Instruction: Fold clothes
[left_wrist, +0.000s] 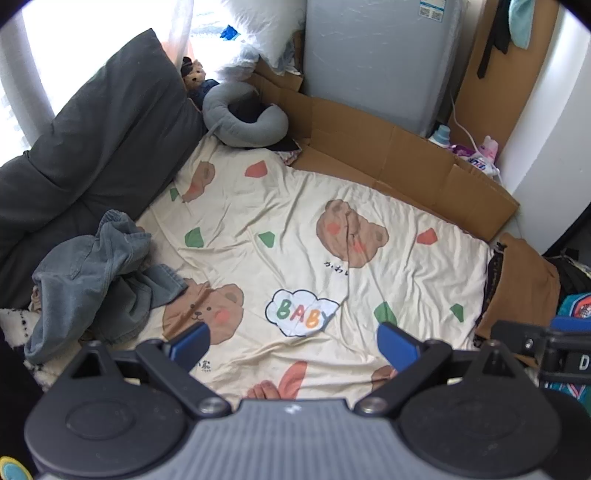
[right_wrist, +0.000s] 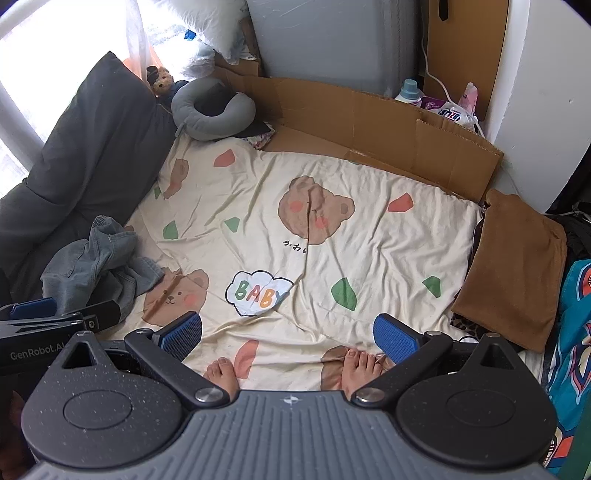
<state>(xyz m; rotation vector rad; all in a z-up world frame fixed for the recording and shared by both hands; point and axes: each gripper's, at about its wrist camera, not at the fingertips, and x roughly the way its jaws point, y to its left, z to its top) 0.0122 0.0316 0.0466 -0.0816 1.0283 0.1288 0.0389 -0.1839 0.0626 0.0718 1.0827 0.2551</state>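
Both tongs hang above the near edge of the bed (left_wrist: 369, 206), side by side, and each stands wide with nothing between its blue pads. The left tongs (left_wrist: 293, 341) look over a cream sheet (right_wrist: 332, 236) printed with bear faces and a "BABY" cloud; the right tongs (right_wrist: 288, 332) look over the same sheet, and the person's bare toes (right_wrist: 360, 363) show just under them at the near edge.

The clothes to fold lie in two places. A crumpled pair of blue-grey jeans (left_wrist: 96, 273) sits in a heap at the bed's left edge, against the dark grey cushion (left_wrist: 92, 155) — untouched, well apart from either pair of tongs. A brown garment (right_wrist: 513, 266) lies flat and squared at the right edge, partly over a dark patterned cloth.

At the far left corner rest a grey neck pillow (left_wrist: 243, 118) and a small teddy bear (left_wrist: 194, 74). Flattened cardboard (left_wrist: 388, 155) runs along the far edge, with a grey appliance (left_wrist: 376, 55) behind it.
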